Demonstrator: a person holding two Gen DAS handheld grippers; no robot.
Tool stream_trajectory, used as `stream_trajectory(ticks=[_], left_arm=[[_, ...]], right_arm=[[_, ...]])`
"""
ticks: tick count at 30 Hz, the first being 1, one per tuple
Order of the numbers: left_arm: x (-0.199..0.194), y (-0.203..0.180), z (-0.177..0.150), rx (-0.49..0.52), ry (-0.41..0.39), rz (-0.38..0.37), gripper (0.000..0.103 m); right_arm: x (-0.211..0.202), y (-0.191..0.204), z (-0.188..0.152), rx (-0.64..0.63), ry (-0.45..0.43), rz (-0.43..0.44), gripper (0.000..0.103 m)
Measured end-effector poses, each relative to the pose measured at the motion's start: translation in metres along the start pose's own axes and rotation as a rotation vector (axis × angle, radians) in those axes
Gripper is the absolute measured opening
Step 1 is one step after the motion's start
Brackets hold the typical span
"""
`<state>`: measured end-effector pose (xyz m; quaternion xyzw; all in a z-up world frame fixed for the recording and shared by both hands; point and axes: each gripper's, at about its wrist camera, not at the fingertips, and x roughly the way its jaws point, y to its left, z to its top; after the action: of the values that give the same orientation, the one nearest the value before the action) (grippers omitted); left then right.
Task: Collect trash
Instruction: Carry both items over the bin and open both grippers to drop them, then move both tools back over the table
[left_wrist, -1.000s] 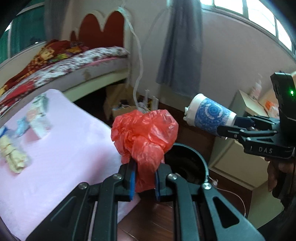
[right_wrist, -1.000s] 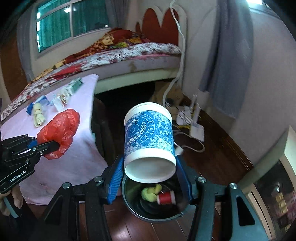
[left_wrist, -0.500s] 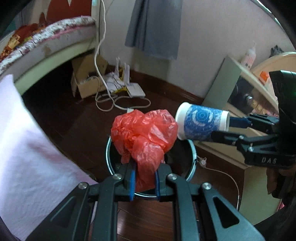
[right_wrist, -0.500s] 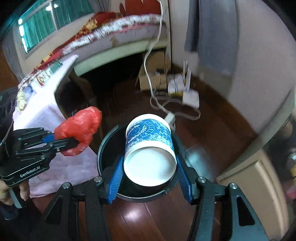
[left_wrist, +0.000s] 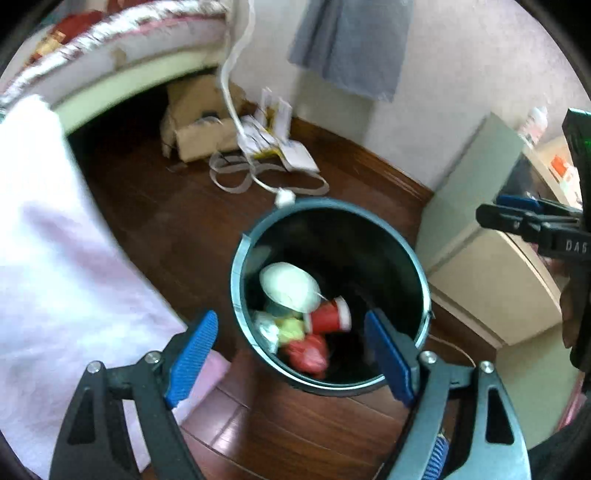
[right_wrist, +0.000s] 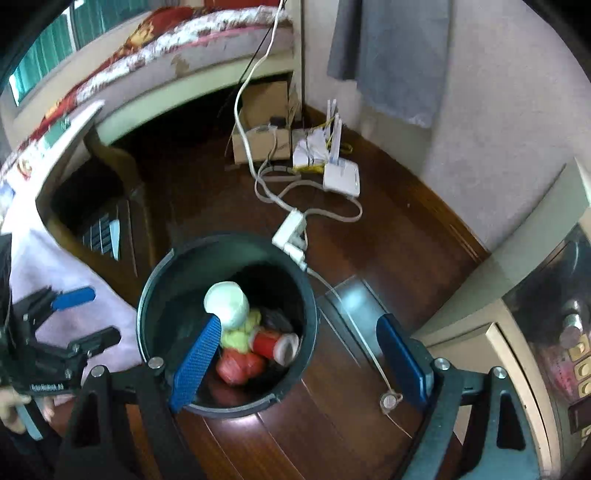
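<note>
Both grippers (left_wrist: 295, 354) (right_wrist: 299, 354) just opened, empty; white-bottomed cup (left_wrist: 290, 286), crumpled red bag (left_wrist: 308, 354) inside bin (left_wrist: 421, 280).

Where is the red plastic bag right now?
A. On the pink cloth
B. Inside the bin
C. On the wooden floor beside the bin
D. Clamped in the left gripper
B. The red plastic bag lies inside the bin among the other trash, next to the red cup; the left gripper has just been opening and now stands open above it with nothing between its pads.
</note>
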<state>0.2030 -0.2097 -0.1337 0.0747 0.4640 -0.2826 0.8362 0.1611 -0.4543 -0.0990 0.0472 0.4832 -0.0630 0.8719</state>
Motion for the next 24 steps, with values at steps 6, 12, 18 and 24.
stream_trajectory(ticks=[6,12,18,24], left_arm=[[-0.059,0.021,0.003,-0.020,-0.114,0.089,0.083],[-0.116,0.053,-0.002,-0.073,-0.194,0.164,0.083],[-0.158,0.102,-0.017,-0.152,-0.249,0.260,0.083],[-0.189,0.150,-0.037,-0.235,-0.271,0.352,0.083]], right_arm=[[-0.026,0.040,0.029,-0.032,-0.095,0.039,0.088],[-0.052,0.092,0.042,-0.078,-0.164,0.091,0.088],[-0.071,0.147,0.044,-0.154,-0.213,0.141,0.088],[-0.076,0.229,0.060,-0.237,-0.237,0.229,0.088]])
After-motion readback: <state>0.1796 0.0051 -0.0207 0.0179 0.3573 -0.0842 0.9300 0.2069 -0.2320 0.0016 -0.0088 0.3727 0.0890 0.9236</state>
